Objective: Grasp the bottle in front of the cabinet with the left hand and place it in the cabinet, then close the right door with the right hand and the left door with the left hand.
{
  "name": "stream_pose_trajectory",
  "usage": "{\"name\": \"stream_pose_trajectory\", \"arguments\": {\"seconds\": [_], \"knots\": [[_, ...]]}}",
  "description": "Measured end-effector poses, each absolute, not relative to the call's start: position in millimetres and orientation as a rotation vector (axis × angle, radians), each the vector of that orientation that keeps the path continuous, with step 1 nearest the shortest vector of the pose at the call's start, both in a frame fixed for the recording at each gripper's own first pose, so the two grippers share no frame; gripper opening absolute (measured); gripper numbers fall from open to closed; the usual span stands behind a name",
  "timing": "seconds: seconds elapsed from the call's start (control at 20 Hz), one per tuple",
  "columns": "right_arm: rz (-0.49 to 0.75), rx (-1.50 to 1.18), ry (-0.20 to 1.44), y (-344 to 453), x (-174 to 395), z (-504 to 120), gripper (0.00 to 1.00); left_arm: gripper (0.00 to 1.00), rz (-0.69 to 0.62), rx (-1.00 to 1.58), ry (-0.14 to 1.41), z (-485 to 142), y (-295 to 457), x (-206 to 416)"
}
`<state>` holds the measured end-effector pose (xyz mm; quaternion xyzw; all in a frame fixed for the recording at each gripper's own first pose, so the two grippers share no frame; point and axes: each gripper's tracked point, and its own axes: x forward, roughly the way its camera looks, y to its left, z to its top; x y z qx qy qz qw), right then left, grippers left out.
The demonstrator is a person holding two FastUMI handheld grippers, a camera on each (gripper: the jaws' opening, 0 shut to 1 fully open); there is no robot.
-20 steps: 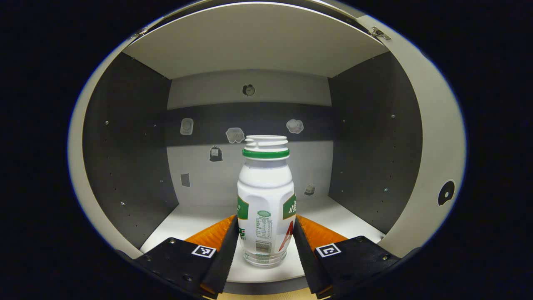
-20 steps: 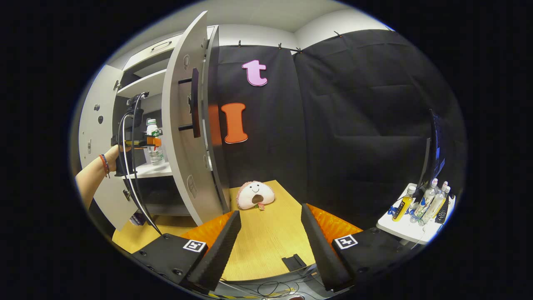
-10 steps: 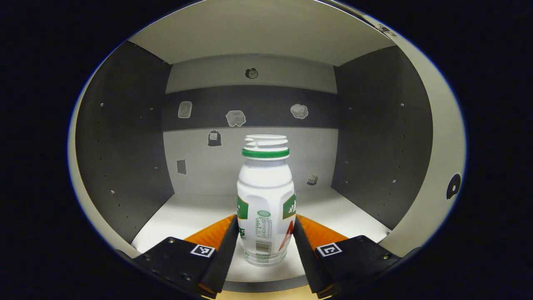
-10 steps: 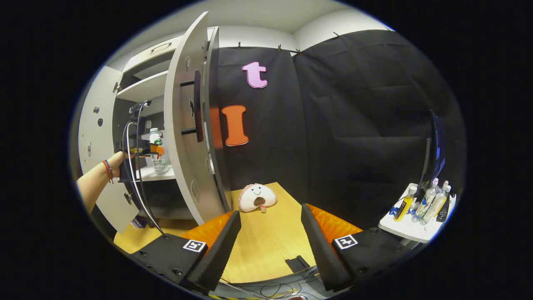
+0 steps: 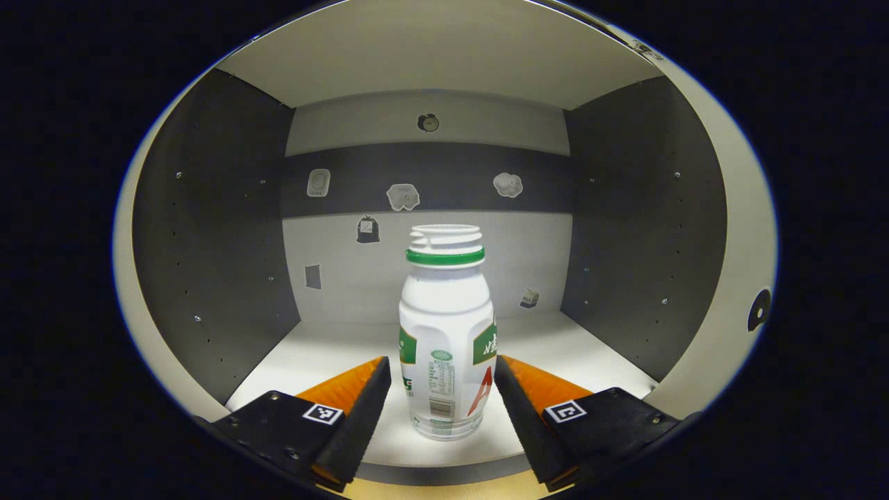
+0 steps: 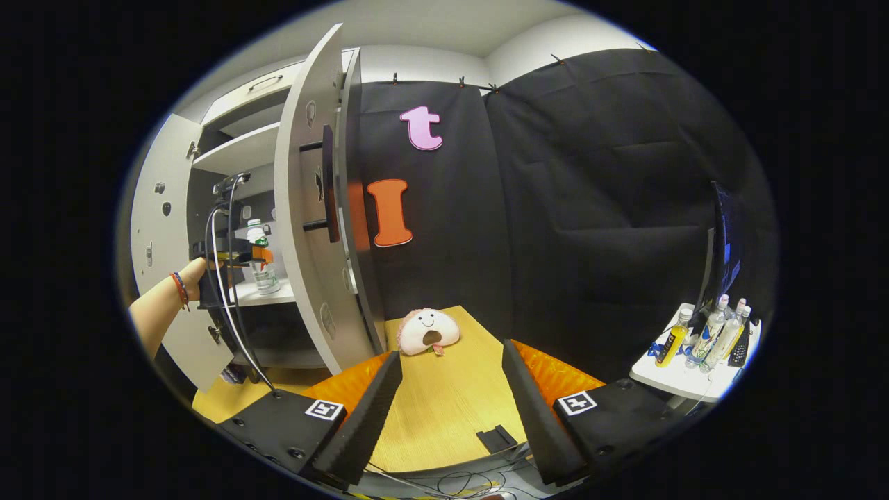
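Grey-walled cabinet [image 5: 208, 229] now has the bottle [image 5: 446, 340] standing upright on its shelf [image 5: 569, 354]. Left gripper [image 5: 441, 410] jaws have opened since a moment ago, apparently clear of it: placement done. Right door [image 6: 305, 229] stands wide open. Right gripper [image 6: 451, 410] idles over the tabletop [image 6: 444, 396], jaws open. Plush toy [image 6: 428, 330] lies near that door.

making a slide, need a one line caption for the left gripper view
Left hand-held gripper open around an upright white bottle standing on the cabinet shelf.
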<state>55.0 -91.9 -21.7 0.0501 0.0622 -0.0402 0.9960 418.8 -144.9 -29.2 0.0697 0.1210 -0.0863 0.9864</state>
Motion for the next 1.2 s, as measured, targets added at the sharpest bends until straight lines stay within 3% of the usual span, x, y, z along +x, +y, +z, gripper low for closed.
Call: {"name": "stream_pose_trajectory", "arguments": {"seconds": [0.05, 0.55, 0.7, 0.75, 0.95, 1.0, 1.2], "knots": [[-0.079, 0.096, 0.122, -92, 54, -21, 0.96, 0.95, -0.174, 0.131, 0.237, -27, -145, 417], [-0.045, 0.043, 0.086, -84, 55, -6, 0.96, 0.95, -0.11, 0.069, 0.155, 15, -98, 342], [-0.02, 0.028, 0.081, -78, 60, -3, 1.0, 0.94, -0.084, 0.066, 0.144, 27, -79, 306], [-0.012, 0.023, 0.076, -76, 62, -2, 0.96, 0.94, -0.08, 0.062, 0.14, 30, -75, 294], [0.028, 0.007, 0.065, -63, 71, 6, 0.96, 0.94, -0.069, 0.045, 0.102, 50, -50, 239], [0.036, 0.005, 0.065, -60, 74, 7, 1.0, 0.94, -0.065, 0.038, 0.092, 56, -44, 224], [0.051, -0.018, 0.043, -49, 84, 12, 0.96, 0.94, -0.044, 0.035, 0.064, 70, -13, 164]]}}
